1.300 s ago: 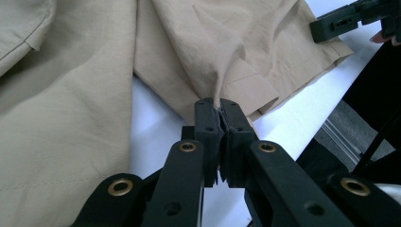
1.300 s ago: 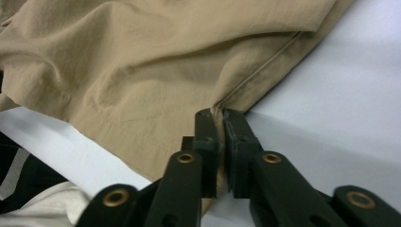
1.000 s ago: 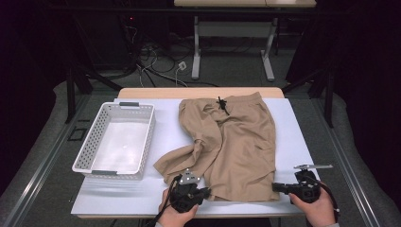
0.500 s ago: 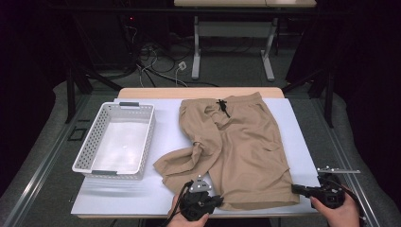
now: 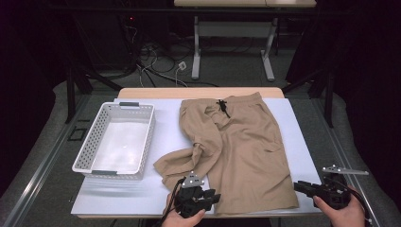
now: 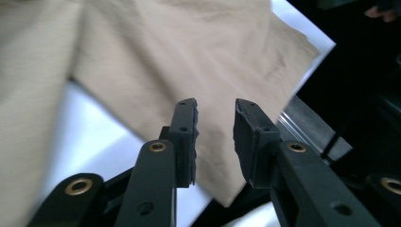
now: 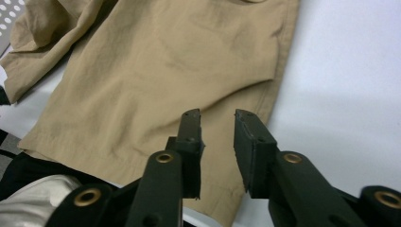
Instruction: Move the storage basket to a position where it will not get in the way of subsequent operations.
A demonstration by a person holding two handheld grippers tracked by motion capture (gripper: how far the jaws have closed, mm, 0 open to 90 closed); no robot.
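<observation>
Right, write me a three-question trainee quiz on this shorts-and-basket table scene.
1. True or false: the tan shorts lie inside the white basket.
2. Which leg of the shorts is crumpled and folded over? A. the one nearer the basket B. the one nearer the right gripper
3. Fill in: the jaws of the left gripper stand ____, with no cloth pinched between them.

Key
1. False: the shorts lie spread on the white table sheet, beside the basket, which holds nothing.
2. A. The other leg lies flat.
3. Open; the jaws of both grippers have just been opening, and they hang above the near hem of the shorts without gripping it.
</observation>
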